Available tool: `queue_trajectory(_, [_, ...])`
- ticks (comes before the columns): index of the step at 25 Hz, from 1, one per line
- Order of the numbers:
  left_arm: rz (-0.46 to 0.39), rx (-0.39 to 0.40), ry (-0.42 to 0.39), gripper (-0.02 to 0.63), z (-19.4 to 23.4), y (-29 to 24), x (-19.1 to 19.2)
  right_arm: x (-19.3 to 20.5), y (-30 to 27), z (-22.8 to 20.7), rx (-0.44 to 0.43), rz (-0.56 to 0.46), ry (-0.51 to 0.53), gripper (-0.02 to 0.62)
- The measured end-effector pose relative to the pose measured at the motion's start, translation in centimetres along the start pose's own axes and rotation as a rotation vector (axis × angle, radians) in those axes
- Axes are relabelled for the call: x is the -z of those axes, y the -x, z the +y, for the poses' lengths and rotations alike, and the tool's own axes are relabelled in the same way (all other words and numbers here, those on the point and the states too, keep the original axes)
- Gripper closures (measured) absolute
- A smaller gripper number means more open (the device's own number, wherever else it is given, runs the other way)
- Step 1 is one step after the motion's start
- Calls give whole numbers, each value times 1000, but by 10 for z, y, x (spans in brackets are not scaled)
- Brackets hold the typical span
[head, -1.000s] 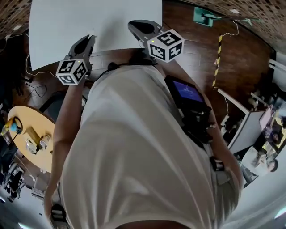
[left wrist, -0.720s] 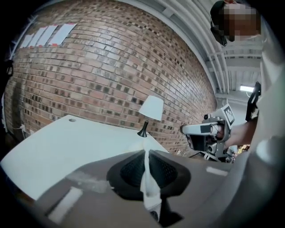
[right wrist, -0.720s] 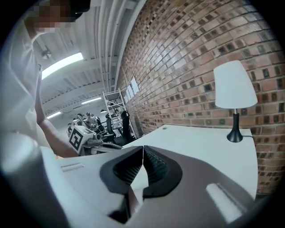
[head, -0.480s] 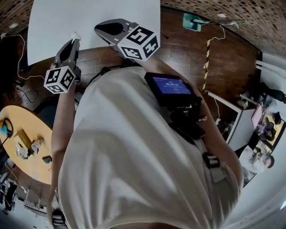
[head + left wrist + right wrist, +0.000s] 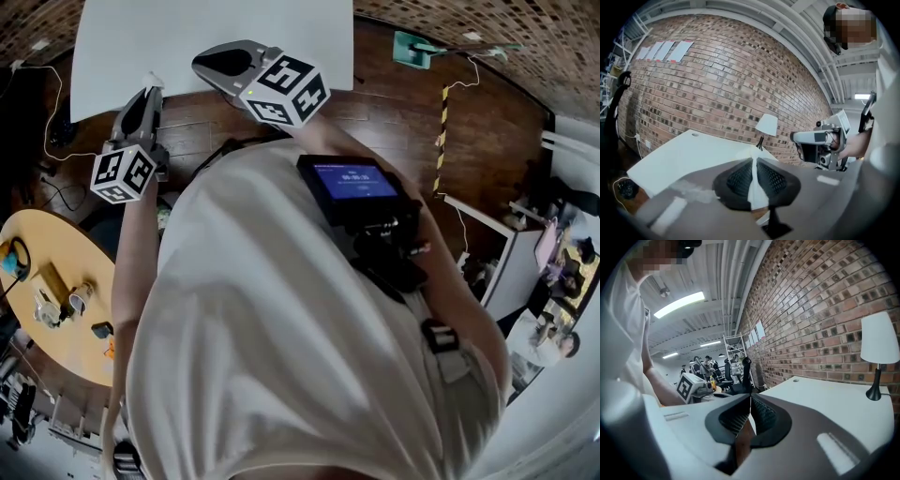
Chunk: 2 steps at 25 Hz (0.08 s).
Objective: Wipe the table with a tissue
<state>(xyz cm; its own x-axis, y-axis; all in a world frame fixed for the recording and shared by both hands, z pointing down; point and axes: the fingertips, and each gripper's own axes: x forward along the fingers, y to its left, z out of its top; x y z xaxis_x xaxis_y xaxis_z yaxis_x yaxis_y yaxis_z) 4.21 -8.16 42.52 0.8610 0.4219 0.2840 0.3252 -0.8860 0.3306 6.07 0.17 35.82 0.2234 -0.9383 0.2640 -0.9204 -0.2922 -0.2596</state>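
Head view puts the white table (image 5: 206, 37) straight ahead of you, its near edge just beyond both tools, so you stand where a reach forward and down would bring the top under the cloth. The top looks bare apart from a small lamp (image 5: 880, 341) at the far end by the brick wall (image 5: 717, 79), which leaves most of the surface open for long strokes; I would keep those strokes short of the lamp's foot so it is not knocked. The left gripper (image 5: 148, 89) is raised at the table's near edge with its jaws pressed together on the tissue (image 5: 754, 187). The tissue is a thin white sheet pinched flat between the dark pads, with a little peak standing above the tips and more of it hanging below. That tight pinch is probably meant to stop so light a sheet from slipping once it drags. It hangs in the air short of the top and is not yet touching, so by my reading the wiping has not begun. The right gripper (image 5: 202, 61) is held higher and farther in, its tips over the table edge. Its jaws are closed with nothing between them, so it seems parked out of the way while the left does the work.
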Motion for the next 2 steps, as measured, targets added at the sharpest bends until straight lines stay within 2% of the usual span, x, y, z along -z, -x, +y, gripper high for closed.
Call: queue_trajectory(2, [2,-5,4,581,2,1,-1,0,-1,0,2,1,-1,586])
